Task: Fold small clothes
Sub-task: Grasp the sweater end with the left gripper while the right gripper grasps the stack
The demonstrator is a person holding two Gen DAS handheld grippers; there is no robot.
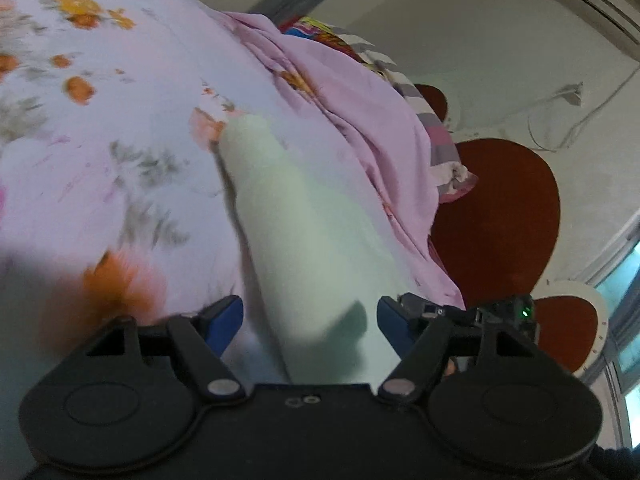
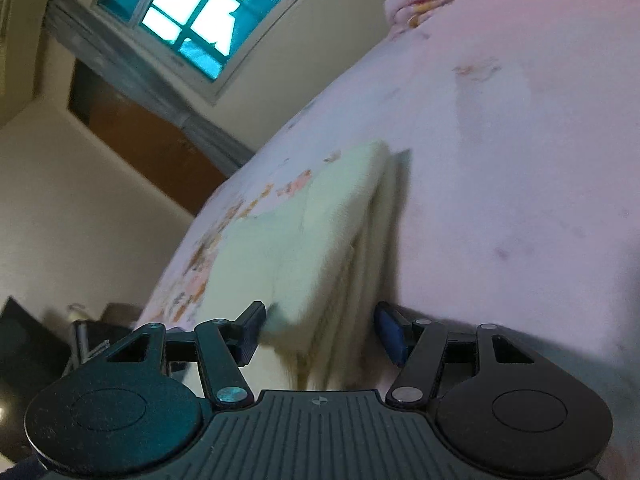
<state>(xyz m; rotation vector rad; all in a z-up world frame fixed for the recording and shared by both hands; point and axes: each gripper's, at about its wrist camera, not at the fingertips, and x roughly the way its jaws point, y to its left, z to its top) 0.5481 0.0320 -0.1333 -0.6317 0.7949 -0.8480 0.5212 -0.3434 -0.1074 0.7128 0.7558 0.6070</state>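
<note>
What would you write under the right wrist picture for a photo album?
The right gripper, jaws open, straddles the edge of a folded pale green cloth on a floral bedsheet.

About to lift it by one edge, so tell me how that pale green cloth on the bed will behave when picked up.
The cloth will probably flop and sag: its layered edges already droop between the right tongs. It looks light, as it hardly dents the bedsheet. The folded layers may slide apart when lifted, since nothing shown pins them, with the left tongs open too.

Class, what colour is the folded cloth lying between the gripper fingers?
The folded cloth is pale mint green, plain; clearest in the left wrist view.
</note>
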